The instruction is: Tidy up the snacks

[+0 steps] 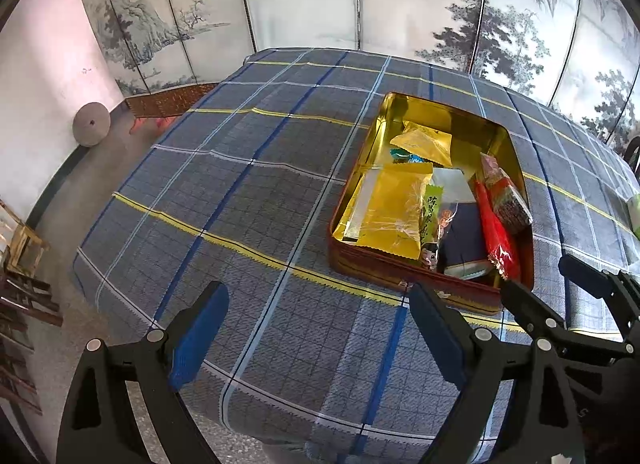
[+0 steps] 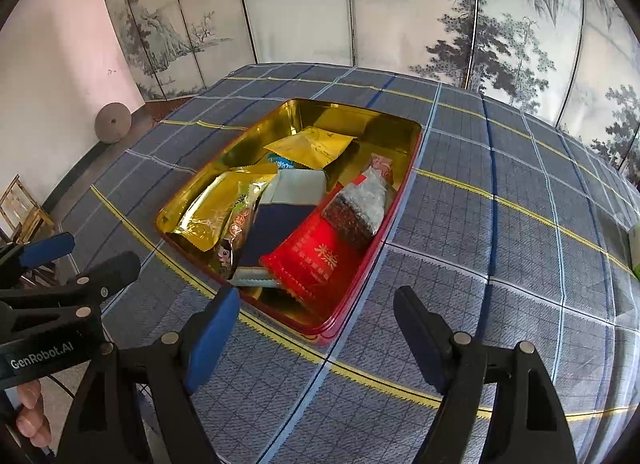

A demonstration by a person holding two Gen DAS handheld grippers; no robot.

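Snacks: gathered in open tin (image 2: 404,183), red outside, gold inside, set on plaid cloth (image 2: 500,264) over table.

Progress, by judgement: nearly done. Seven or so packets already in tin. One pale green item (image 1: 634,213) at cloth's right edge, well apart from tin, cut off by frame; possibly a last snack, cannot tell. No lid in view. Left to do, if anything: fetch that item, perhaps tidy the pile.

Contents:
- Large yellow packet (image 2: 204,219), clear film over part, lying flat along left wall.
- Smaller yellow packet (image 2: 312,145), far end, tilted.
- Teal-and-white wrapper (image 2: 282,161), mostly hidden beneath others.
- Narrow green packet (image 2: 240,215) with cartoon face at near end, beside large yellow packet.
- Navy-and-grey packet (image 2: 284,219), centre, partly covered.
- Red packet (image 2: 316,260), white lettering, near right corner, leaning on wall.
- Clear packet of dark grains (image 2: 356,211), pink top, resting across red packet and against right wall.

Arrangement loose, overlapping, not in rows; far right part of tin floor bare.

Left tongs (image 1: 320,328): spread wide, nothing held, hovering above cloth just left of tin's near corner.
Right tongs (image 2: 316,328): spread wide, nothing held, hovering over tin's near right corner.

Surround: painted folding screen (image 2: 400,11) behind table, pink wall (image 2: 52,75) at left.
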